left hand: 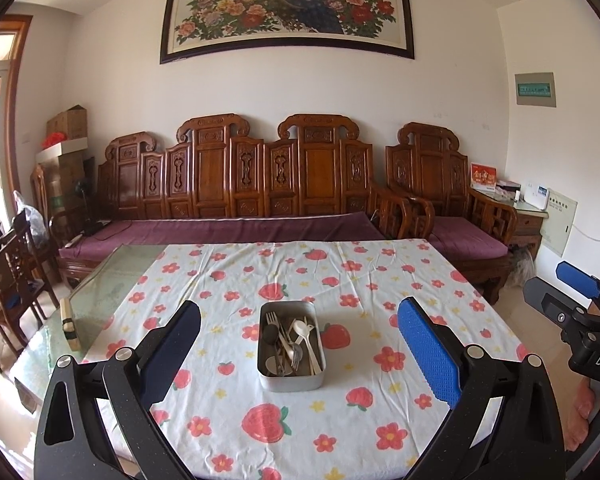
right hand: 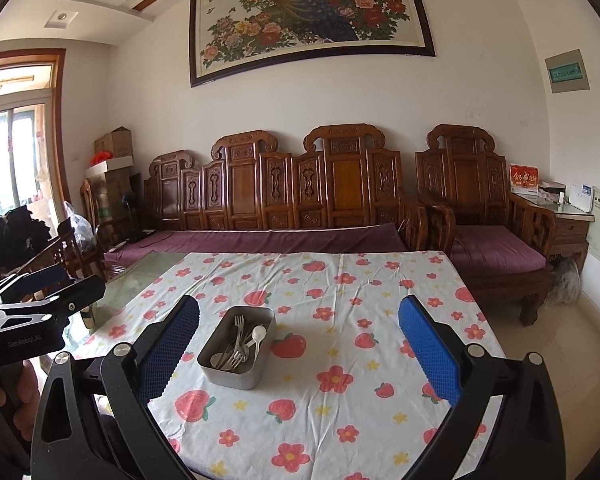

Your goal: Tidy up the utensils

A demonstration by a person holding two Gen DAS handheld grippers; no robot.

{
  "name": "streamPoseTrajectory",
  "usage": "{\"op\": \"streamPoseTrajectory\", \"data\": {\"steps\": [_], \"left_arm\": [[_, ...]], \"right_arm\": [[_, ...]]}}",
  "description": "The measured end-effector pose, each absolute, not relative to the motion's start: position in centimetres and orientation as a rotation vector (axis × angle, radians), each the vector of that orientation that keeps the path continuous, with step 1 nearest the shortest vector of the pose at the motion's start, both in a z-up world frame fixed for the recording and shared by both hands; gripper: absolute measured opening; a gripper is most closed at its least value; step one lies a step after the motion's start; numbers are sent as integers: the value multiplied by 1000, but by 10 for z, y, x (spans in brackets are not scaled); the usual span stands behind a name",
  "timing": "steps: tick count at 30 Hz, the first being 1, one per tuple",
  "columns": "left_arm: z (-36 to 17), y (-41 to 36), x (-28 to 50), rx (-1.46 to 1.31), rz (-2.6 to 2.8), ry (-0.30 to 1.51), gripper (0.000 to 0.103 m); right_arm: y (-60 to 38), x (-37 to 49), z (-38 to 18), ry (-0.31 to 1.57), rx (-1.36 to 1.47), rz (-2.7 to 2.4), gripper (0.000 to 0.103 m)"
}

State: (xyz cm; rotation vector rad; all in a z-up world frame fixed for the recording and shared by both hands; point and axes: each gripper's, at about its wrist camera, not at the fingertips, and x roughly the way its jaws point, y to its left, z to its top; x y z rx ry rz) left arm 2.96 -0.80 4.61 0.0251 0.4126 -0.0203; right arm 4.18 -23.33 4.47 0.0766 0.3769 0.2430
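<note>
Hovering with both grippers, left gripper (left hand: 299, 354) and right gripper (right hand: 299, 350), fingers spread wide, holding nothing. Facing the metal tray (left hand: 291, 381) of utensils (left hand: 290, 340) mid-surface, long axis pointing away, slightly nearer the left.

Open cloth-covered counter (left hand: 340, 420) is seen on every side of the metal tin (left hand: 290, 376), the only thing standing on the cloth. The tin's open top is crowded with forks and spoons (left hand: 292, 344). A small block (left hand: 69, 324) is set on the bare glass at the left edge, well apart from the tin.
</note>
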Motion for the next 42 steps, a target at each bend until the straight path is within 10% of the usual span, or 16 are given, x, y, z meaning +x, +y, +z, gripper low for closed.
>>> {"op": "streamPoseTrajectory", "data": {"steps": [42], "left_arm": [[43, -11, 29, 23, -14, 407, 95]], "right_arm": [[-232, 40, 37, 380, 76, 244, 101]]}}
